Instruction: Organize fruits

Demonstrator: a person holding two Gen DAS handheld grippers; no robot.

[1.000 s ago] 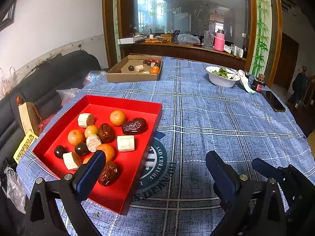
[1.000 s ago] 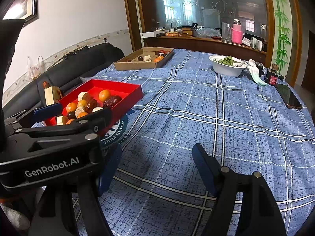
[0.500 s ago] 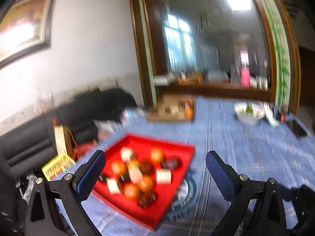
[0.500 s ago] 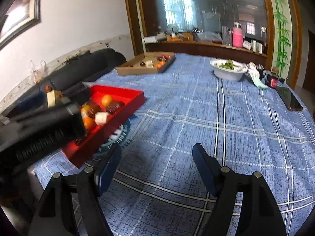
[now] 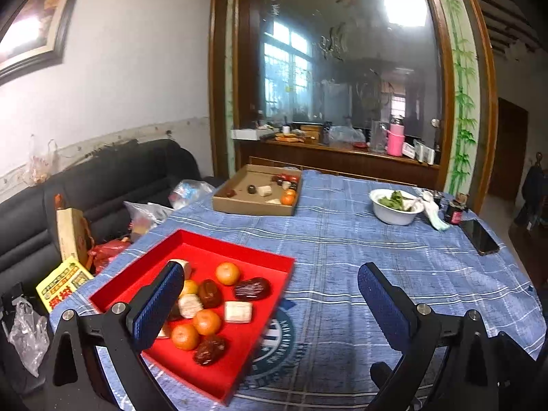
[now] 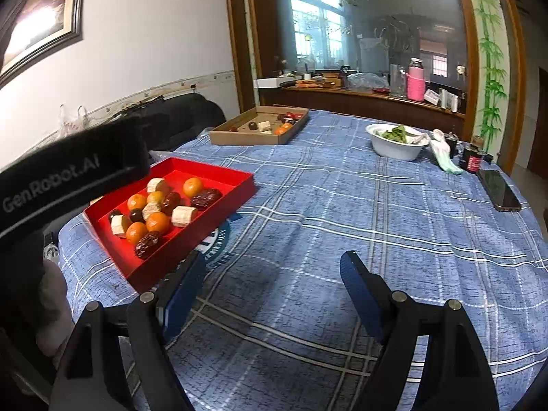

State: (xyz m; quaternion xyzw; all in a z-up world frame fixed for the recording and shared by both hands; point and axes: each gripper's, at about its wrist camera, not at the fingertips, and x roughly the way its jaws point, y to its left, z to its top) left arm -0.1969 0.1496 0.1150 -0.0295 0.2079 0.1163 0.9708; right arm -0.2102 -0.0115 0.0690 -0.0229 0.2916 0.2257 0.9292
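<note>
A red tray [image 5: 267, 261] lies on the near left of the blue checked tablecloth and holds several oranges, dark dates and pale cut pieces; it also shows in the right wrist view [image 6: 239, 176]. A brown cardboard tray [image 5: 250, 208] with several more fruits sits far back; the right wrist view shows it too [image 6: 246, 138]. My left gripper [image 5: 270, 299] is open and empty, raised above the tray's near right side. My right gripper [image 6: 274, 282] is open and empty over bare cloth, right of the red tray. The left gripper's body [image 6: 68, 174] hides the right wrist view's left side.
A white bowl [image 5: 394, 210] with greens, a small dark jar [image 5: 455, 209] and a black phone [image 5: 479, 236] stand at the far right. A black sofa [image 5: 102, 178] with bags and boxes lies left of the table. A wooden counter [image 5: 342, 156] runs behind.
My left gripper has lifted and pulled back, so the red tray now sits lower and farther in its view. My right gripper has barely moved. Both stay open.
</note>
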